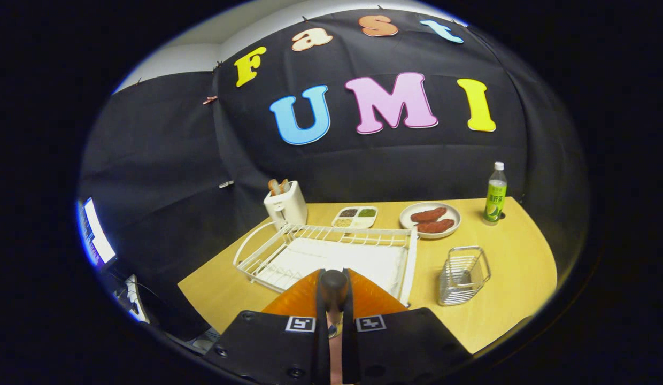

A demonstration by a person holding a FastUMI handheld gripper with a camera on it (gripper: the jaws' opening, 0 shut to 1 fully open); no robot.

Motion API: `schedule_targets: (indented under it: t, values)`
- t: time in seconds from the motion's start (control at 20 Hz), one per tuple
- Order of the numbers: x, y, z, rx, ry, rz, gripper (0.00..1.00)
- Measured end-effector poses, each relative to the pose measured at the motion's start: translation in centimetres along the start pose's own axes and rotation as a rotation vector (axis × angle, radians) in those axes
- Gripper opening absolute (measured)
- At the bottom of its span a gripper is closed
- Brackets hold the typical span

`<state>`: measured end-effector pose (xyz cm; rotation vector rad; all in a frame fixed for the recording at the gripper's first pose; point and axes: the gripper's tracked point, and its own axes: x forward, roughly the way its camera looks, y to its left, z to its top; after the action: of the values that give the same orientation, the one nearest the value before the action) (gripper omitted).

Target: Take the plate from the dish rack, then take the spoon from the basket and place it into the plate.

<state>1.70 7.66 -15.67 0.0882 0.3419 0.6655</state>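
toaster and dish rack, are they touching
Cannot tell. In the gripper view the toaster stands right behind the dish rack corner, and they overlap, so no gap or contact shows.

A staged recording booth, not a real kitchen: black cloth [166,160] is clipped up as walls around one wooden table [518,267] set with a toaster [285,206], a white dish rack [321,254], a wire basket [462,275] and a bottle [495,195], and a lit monitor [96,232] stands beside it.
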Motion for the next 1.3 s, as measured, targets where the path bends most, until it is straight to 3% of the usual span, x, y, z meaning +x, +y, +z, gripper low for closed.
schedule_targets:
  t: [0.35, 0.85, 1.15, 1.2, 1.3]
  values:
    - [3.5, 4.4, -7.1, 0.07, 0.078, 0.058, 0.13]
    - [4.3, 4.7, -9.3, 0.088, 0.091, 0.068, 0.13]
    - [4.1, 2.9, -9.9, 0.088, 0.127, 0.052, 0.18]
    - [4.0, 2.6, -10.1, 0.092, 0.142, 0.05, 0.26]
    - [3.4, 1.6, -9.9, 0.083, 0.156, 0.035, 0.55]
